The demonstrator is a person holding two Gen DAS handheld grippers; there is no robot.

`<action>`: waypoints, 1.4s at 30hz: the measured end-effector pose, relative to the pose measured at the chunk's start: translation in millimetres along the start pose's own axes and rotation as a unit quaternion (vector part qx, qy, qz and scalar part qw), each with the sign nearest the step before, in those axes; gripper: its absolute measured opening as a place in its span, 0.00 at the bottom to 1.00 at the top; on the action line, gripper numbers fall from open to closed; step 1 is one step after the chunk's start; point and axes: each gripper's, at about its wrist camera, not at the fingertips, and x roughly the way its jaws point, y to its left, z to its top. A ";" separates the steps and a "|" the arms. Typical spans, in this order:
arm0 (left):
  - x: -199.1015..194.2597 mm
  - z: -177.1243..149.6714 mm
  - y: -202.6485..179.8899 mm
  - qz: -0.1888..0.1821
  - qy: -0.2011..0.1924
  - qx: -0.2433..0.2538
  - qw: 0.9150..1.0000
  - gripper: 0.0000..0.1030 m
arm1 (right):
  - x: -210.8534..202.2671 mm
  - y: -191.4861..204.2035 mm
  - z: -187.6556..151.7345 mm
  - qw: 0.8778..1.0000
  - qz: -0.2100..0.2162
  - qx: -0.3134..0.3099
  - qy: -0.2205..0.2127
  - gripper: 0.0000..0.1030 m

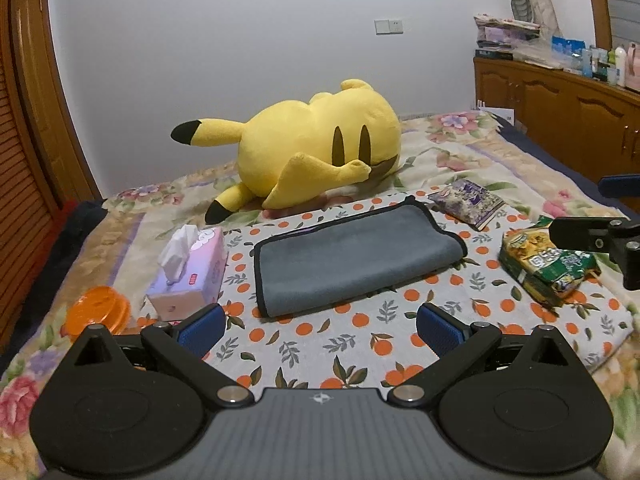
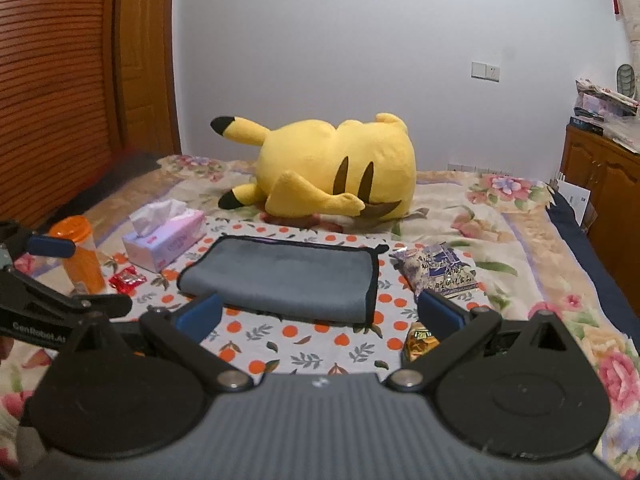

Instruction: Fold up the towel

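Grey towel (image 1: 352, 258) folded flat at 12 o'clock — left gripper (image 1: 320, 326) and right gripper (image 2: 320, 312) both released, empty.

grey towel (image 1: 352, 256) trimmed in black, lying on a white cloth (image 1: 472, 320) dotted with oranges; yellow plush (image 1: 320, 152), pink tissue box (image 1: 196, 272), orange bottle (image 2: 82, 258).

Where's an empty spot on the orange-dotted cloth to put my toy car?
Best spot: the bare cloth between the gray towel and the open left gripper. Another bare stretch lies on the floral blanket right of the yellow plush. It's crowded by the tissue box and snack bags.
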 end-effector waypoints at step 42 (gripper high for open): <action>-64.9 -76.3 -5.7 -0.015 0.023 -0.078 0.997 1.00 | -61.3 9.8 -58.2 0.999 -0.007 0.032 0.011 1.00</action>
